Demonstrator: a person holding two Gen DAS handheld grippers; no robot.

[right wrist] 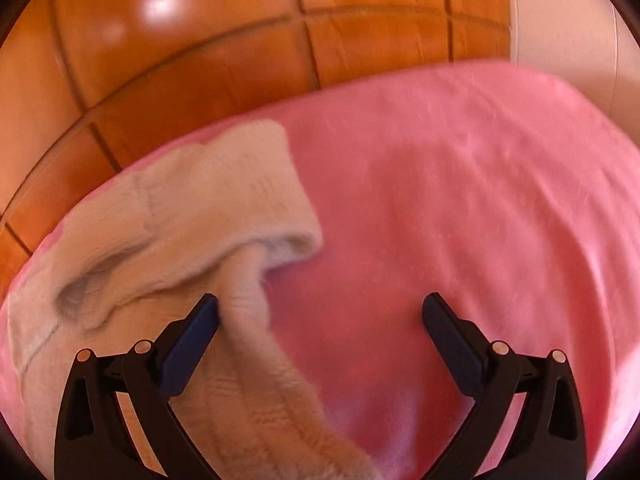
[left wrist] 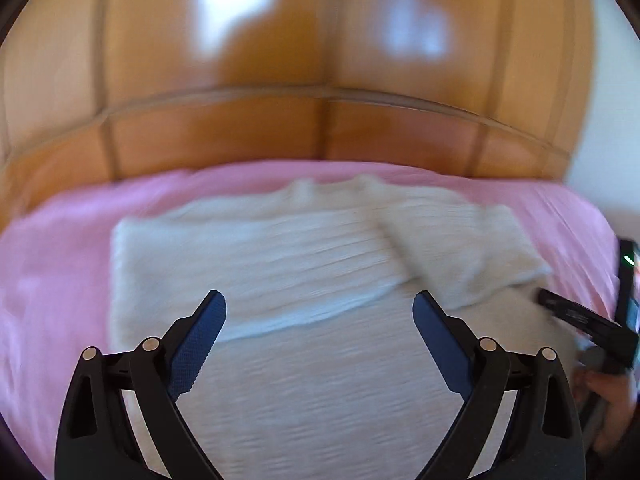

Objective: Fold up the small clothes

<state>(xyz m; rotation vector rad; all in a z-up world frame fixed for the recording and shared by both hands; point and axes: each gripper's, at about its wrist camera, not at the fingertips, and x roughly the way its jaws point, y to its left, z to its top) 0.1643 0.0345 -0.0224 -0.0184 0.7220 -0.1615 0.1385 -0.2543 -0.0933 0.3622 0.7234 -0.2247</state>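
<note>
The left wrist view takes in the whole cream ribbed knit garment (left wrist: 280,264) spread on the pink bed sheet (left wrist: 52,264), with its far right part folded over, and it alone shows the right hand-held gripper (left wrist: 576,316) as a dark bar entering at the right edge, a hand (left wrist: 608,396) behind it. The left hand-held gripper (left wrist: 320,312) hovers released, both blue pads wide apart, with the garment directly ahead of and beneath it. The right wrist view shows only one bunched corner of the garment (right wrist: 192,216) and a long sleeve-like strip (right wrist: 256,344) running back under the camera; that strip lies against the inner face of the left finger of the right hand-held gripper (right wrist: 320,316), whose jaws stand fully spread, pressing nothing. Glossy orange wooden panelling (right wrist: 200,60) rises beyond the bed. No writing is legible through the blur.
</note>
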